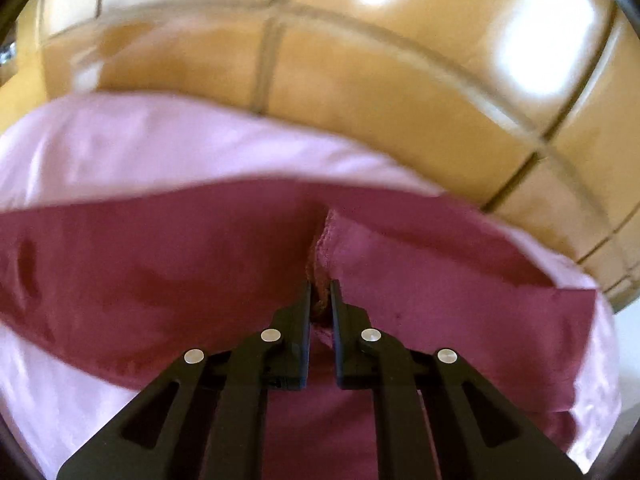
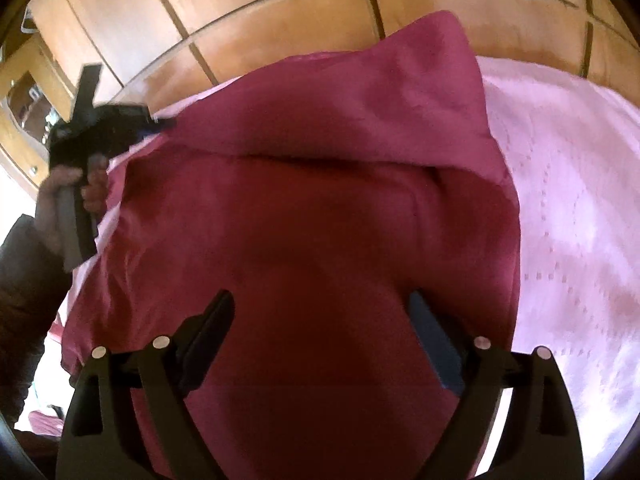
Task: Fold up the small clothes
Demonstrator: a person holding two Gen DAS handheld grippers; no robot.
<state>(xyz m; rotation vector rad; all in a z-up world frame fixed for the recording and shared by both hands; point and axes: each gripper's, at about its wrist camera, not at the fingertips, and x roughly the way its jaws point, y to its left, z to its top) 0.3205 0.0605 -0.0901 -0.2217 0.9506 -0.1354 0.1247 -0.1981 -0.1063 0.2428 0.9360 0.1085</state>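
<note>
A dark red garment (image 1: 160,260) lies on a pale pink cloth (image 1: 140,140). My left gripper (image 1: 321,286) is shut on a bunched, stitched edge of the garment, and the fabric shows between its fingertips. In the right wrist view the garment (image 2: 320,240) fills the middle, with a folded flap rising toward the top. My right gripper (image 2: 320,308) hangs just over it, jaws wide open and nothing between them. The left gripper (image 2: 158,122) appears at the garment's far left corner, held by a person's hand (image 2: 60,192).
The pink cloth (image 2: 560,200) spreads to the right of the garment and has a dotted pattern. Brown wooden panels with dark seams (image 1: 360,80) lie beyond the cloth's far edge. A wooden cabinet (image 2: 28,108) stands at the far left. A dark sleeve (image 2: 24,280) fills the left edge.
</note>
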